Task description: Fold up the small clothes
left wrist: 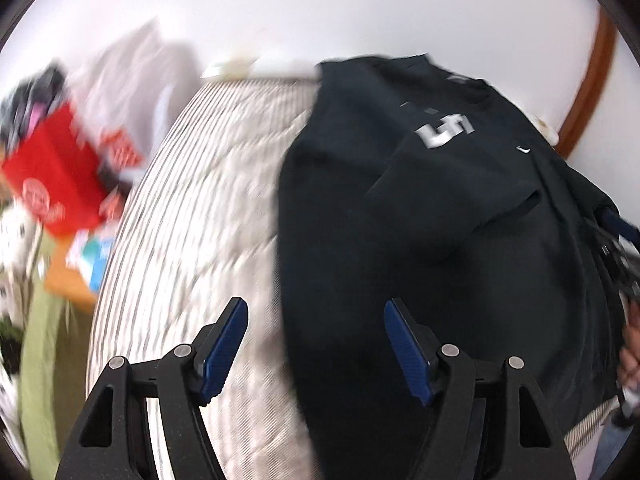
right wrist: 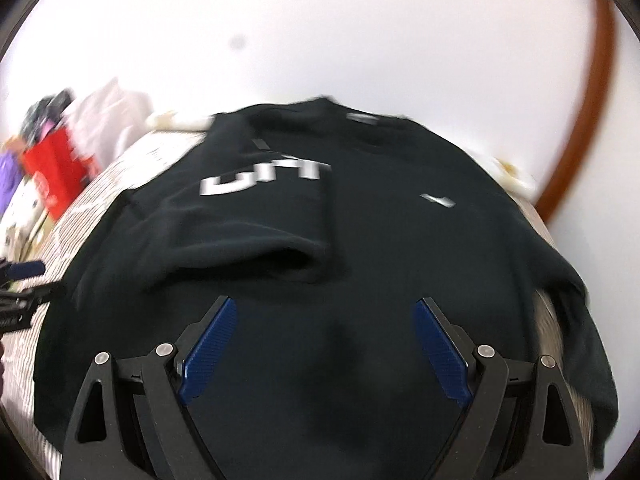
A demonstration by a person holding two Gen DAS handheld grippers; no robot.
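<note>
A black T-shirt [right wrist: 360,240] with white lettering lies on a white-striped cloth surface [left wrist: 192,208]; its left sleeve side is folded over onto the chest. It also shows in the left wrist view [left wrist: 440,220], at the right. My left gripper [left wrist: 316,312] is open and empty, above the shirt's left edge and the striped cloth. My right gripper [right wrist: 324,312] is open and empty, above the shirt's lower middle. The left gripper shows at the left edge of the right wrist view [right wrist: 24,276]. Both views are motion blurred.
A red box [left wrist: 56,176] and pale folded fabric [left wrist: 136,76] sit at the far left beyond the surface. A white wall is behind, with a brown curved frame [right wrist: 588,120] at right. A hand [left wrist: 632,352] shows at the right edge.
</note>
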